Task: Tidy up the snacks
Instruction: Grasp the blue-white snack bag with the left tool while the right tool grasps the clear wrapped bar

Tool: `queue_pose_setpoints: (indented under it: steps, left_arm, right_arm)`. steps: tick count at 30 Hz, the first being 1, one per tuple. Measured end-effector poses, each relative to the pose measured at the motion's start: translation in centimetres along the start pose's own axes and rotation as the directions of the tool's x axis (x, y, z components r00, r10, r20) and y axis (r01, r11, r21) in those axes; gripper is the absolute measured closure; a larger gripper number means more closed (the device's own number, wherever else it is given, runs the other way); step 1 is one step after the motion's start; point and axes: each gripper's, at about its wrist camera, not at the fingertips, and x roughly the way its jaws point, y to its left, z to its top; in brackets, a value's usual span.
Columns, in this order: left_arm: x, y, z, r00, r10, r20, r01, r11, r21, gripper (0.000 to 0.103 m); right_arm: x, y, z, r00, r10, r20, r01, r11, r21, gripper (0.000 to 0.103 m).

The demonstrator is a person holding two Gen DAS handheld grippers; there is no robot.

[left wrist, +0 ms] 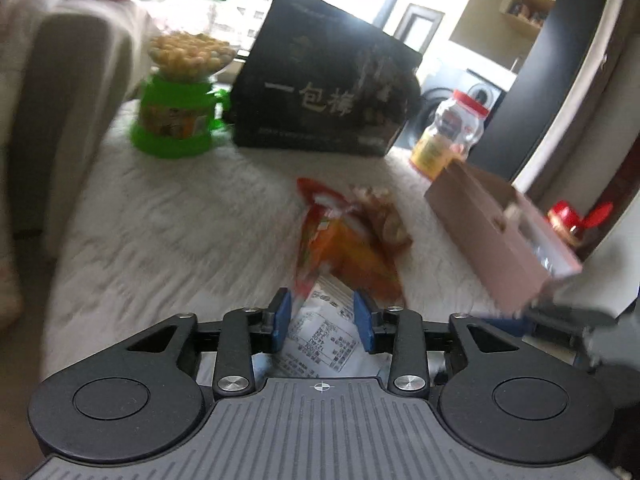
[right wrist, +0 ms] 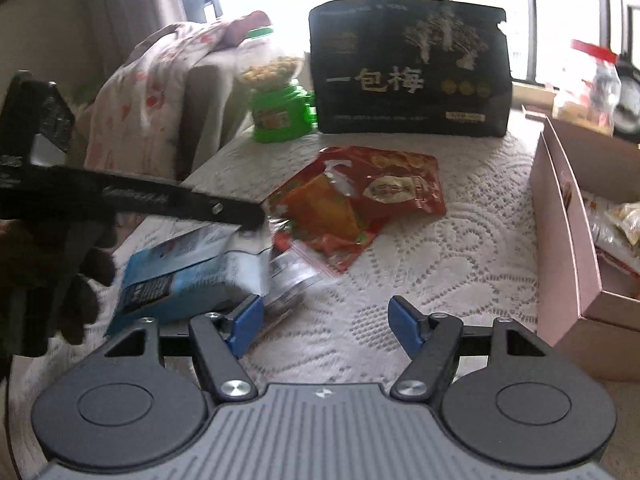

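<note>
My left gripper (left wrist: 323,322) is partly closed around a white and blue snack packet (left wrist: 324,344) with a printed label, whether it grips is unclear. In the right wrist view that packet (right wrist: 188,276) lies tilted at the table's left under the left gripper's black arm (right wrist: 160,200). Two red and orange snack bags (right wrist: 360,200) lie mid-table; they also show in the left wrist view (left wrist: 344,236). My right gripper (right wrist: 326,322) is open and empty above the lace cloth. A pink cardboard box (right wrist: 568,240) with snacks inside stands at the right.
At the back stand a large black bag with gold characters (right wrist: 408,68), a green jar of yellow snacks (right wrist: 280,96) and a red-lidded clear jar (right wrist: 588,80). A sofa arm with a flowered cloth (right wrist: 152,92) is at the left.
</note>
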Motion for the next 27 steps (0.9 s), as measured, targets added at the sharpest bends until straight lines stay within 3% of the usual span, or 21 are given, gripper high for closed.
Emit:
queue_pose_setpoints:
  steps: [5,9,11,14,16,19,27]
  left_arm:
    - [-3.9,0.5,-3.1,0.994,0.113,-0.007,-0.113,0.993,-0.026,0.063]
    - [-6.6,0.7,-4.5,0.973,0.23,0.009,-0.229,0.973,-0.039,0.063]
    - [-7.2,0.8,-4.9,0.965,0.261,0.008,-0.26,0.965,-0.036,0.063]
    - [-8.0,1.0,-5.4,0.967,0.255,0.001,-0.255,0.966,-0.042,0.063]
    - [-8.3,1.0,-5.5,0.968,0.252,0.0,-0.252,0.966,-0.052,0.063]
    - [-8.7,0.9,-5.7,0.971,0.239,0.001,-0.238,0.969,-0.068,0.063]
    - [-12.6,0.5,-7.7,0.976,0.218,0.016,-0.213,0.963,-0.168,0.063]
  right_arm:
    - [1.5,2.8,0.5,1.0,-0.026,-0.007,0.025,0.999,-0.039,0.033]
    - [3.5,4.4,0.9,0.998,-0.057,-0.014,0.056,0.998,-0.042,0.032]
    - [4.3,4.9,1.2,0.993,-0.114,-0.01,0.113,0.992,-0.063,0.032]
    - [4.4,4.8,1.5,0.992,-0.125,-0.025,0.123,0.99,-0.068,0.035]
    - [3.9,4.4,1.6,0.991,-0.129,-0.04,0.126,0.99,-0.068,0.053]
    - [2.7,3.7,1.2,0.988,-0.141,-0.059,0.135,0.987,-0.086,0.063]
    - [-2.2,-0.1,-1.6,0.978,-0.2,-0.059,0.196,0.979,-0.063,0.065]
